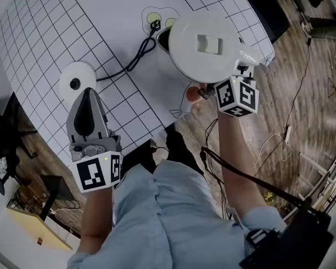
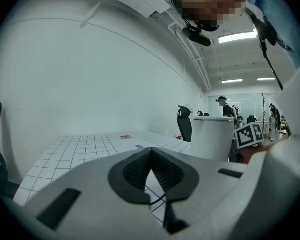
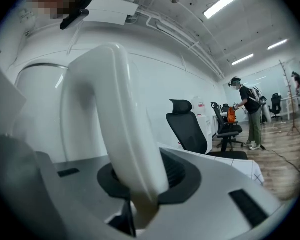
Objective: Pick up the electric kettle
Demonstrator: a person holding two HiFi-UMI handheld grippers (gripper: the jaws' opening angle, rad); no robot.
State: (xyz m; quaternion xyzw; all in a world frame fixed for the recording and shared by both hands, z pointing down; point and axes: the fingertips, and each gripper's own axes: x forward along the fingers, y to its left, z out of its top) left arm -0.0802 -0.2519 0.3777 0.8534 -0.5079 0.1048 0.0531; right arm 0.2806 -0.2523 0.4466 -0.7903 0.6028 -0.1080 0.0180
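The white electric kettle is at the right of the gridded mat, seen from above with its lid up. My right gripper is at the kettle's right side, shut on its curved white handle, which runs down between the dark pads. The kettle's body fills the left of the right gripper view. The round white base lies on the mat to the left, apart from the kettle. My left gripper hovers just in front of the base, shut with nothing in it; the kettle stands to its right.
A black cable runs from the base to a plug at the back of the mat. A small orange item lies by the mat's front edge under the kettle. Loose cables lie on the wooden floor. An office chair and a standing person are farther off.
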